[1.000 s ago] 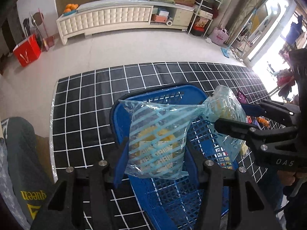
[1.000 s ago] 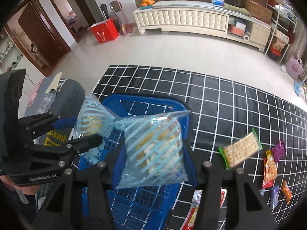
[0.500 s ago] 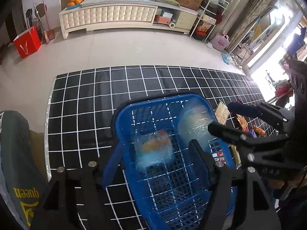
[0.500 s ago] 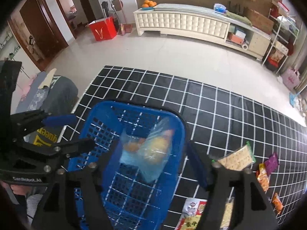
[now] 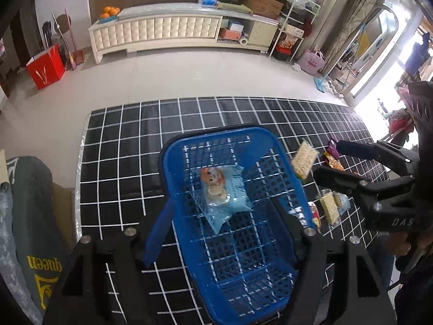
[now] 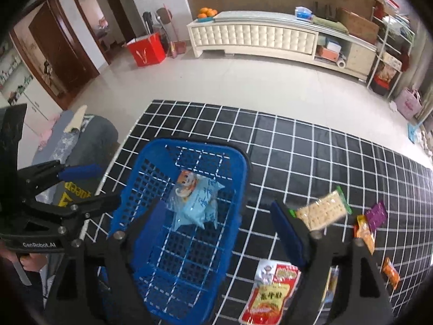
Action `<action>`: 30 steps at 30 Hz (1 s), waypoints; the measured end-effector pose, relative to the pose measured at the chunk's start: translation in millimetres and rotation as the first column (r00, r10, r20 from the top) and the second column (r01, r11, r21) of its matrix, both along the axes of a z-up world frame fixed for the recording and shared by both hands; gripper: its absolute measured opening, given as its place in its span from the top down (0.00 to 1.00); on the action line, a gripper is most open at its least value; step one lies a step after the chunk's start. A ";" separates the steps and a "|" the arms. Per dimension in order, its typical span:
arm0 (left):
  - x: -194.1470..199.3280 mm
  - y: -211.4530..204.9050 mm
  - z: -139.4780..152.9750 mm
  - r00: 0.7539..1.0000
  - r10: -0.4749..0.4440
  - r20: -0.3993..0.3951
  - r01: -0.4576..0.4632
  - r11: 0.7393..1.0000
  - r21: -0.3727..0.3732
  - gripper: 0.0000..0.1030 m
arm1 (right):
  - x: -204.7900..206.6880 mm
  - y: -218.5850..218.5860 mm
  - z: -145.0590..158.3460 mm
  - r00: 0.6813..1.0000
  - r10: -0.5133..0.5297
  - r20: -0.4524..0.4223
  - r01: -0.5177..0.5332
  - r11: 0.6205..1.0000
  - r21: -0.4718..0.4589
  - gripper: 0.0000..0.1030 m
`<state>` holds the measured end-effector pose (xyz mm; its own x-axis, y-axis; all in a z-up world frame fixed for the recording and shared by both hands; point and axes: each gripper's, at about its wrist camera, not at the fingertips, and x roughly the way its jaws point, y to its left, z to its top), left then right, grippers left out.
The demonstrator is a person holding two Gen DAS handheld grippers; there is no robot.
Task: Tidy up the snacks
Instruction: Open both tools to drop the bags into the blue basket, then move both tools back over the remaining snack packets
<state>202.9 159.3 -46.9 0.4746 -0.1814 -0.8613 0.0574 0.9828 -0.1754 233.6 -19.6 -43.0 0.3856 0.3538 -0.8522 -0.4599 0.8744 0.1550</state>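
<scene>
Lying in the blue plastic mesh basket [image 5: 273, 146] is a crinkly clear snack bag [image 5: 220, 196]. Both grippers [image 5: 227, 233] [image 6: 219, 230] hang above, jaws wide open, empty. A black grid mat [image 6: 311, 146] covers the pale tile floor [image 6: 243, 84].

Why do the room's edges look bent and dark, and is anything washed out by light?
Both wrist views are fisheye, so the checkered mat and cabinet curve and the corners go black. The left wrist view has glare at the bright doorway. The right wrist view slightly blurs the cracker packet.
</scene>
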 end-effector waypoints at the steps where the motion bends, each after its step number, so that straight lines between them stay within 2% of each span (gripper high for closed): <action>1: -4.6 -5.0 5.9 1.000 -0.006 0.007 0.006 1.000 0.003 0.34 | -5.7 -8.4 7.2 1.000 -0.007 0.002 0.007 1.000 0.011 0.19; 9: -28.3 -48.7 41.9 0.997 -0.043 0.063 0.042 0.999 0.030 0.34 | -40.2 -57.6 51.0 0.996 -0.058 0.068 0.055 0.998 0.039 0.19; 17: -42.9 -102.8 58.1 0.991 -0.094 0.097 0.090 0.995 0.045 0.34 | -61.5 -108.4 65.7 0.989 -0.103 0.107 0.099 0.994 0.044 0.19; 21: -38.8 -135.6 49.5 0.988 -0.126 0.087 0.121 0.991 0.060 0.34 | -63.1 -140.6 59.4 0.985 -0.147 0.095 0.143 0.988 0.050 0.19; 30: -16.2 -211.4 16.0 0.982 -0.187 0.031 0.185 0.981 0.060 0.34 | -53.0 -217.0 17.6 0.964 -0.266 0.011 0.265 0.963 0.052 0.19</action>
